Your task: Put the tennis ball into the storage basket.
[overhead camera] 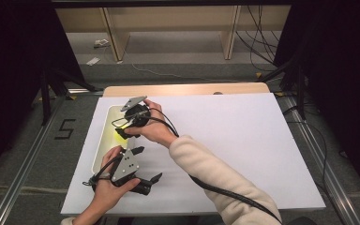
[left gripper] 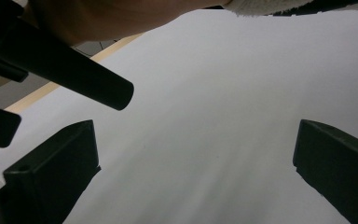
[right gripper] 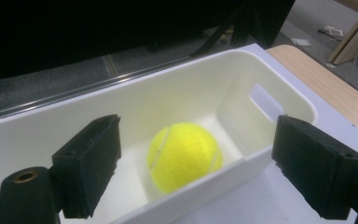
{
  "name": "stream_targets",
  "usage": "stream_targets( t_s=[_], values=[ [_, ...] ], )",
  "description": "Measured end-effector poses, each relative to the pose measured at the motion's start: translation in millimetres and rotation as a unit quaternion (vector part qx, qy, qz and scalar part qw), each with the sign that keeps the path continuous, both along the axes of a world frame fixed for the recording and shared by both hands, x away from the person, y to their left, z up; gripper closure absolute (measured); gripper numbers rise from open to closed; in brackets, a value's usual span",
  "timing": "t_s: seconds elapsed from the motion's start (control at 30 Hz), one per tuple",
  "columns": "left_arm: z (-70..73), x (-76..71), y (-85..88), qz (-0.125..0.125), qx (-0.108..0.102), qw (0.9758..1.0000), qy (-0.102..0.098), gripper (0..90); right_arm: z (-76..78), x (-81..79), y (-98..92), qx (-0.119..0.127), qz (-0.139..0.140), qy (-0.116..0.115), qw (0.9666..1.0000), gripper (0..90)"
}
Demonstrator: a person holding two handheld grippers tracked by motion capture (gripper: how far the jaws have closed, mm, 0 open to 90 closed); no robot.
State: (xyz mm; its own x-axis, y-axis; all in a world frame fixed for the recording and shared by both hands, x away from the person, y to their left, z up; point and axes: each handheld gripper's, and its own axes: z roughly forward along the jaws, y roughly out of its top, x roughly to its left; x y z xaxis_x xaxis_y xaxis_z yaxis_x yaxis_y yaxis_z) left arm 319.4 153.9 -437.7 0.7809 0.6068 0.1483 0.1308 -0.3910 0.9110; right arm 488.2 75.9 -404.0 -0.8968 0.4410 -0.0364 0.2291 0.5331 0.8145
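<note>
A yellow tennis ball [right gripper: 184, 156] lies on the floor of a cream plastic bin [right gripper: 279, 88], toward the end with the handle slot. My right gripper [right gripper: 198, 140] hangs open just above the bin's near wall, its jaws on either side of the ball without touching it. From above, the ball [overhead camera: 118, 137] peeks out under the right gripper [overhead camera: 124, 130], and the bin [overhead camera: 99, 147] sits at the left edge of the white board. My left gripper [overhead camera: 147, 164] is open and empty just right of the bin's near end, and its own view has the left gripper [left gripper: 196, 154] over bare board.
A white foam board [overhead camera: 243, 140] covers the table, with a wooden strip [overhead camera: 187, 89] at its far edge. The right forearm in a cream sleeve [overhead camera: 215, 178] crosses the board's front, trailing a black cable. A black bar [left gripper: 88, 77] of the other gripper crosses the left gripper view.
</note>
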Motion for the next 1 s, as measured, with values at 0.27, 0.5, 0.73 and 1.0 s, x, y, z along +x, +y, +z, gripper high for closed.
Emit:
stream_targets(
  t_s=[0.27, 0.5, 0.73, 1.0],
  values=[
    [-0.2, -0.1, -0.4, 0.000, 0.000, 1.0000, 0.000, 0.0, 0.8, 2.0, -16.9, 0.010, -0.014, 0.003, 0.9998, 16.5],
    [-0.2, -0.1, -0.3, 0.000, 0.001, 1.0000, 0.001, 0.0, 2.1, 1.1, -29.3, 0.012, -0.020, 0.003, 0.9997, 16.5],
    [-0.1, -0.1, 0.0, 0.000, 0.001, 1.0000, 0.000, 0.0, 1.2, 0.0, -43.2, 0.010, -0.027, 0.002, 0.9996, 16.5],
    [0.1, 0.0, 0.4, 0.001, 0.000, 1.0000, 0.000, 0.0, 1.9, -0.9, -61.7, 0.011, -0.039, -0.002, 0.9992, 16.4]
  ],
)
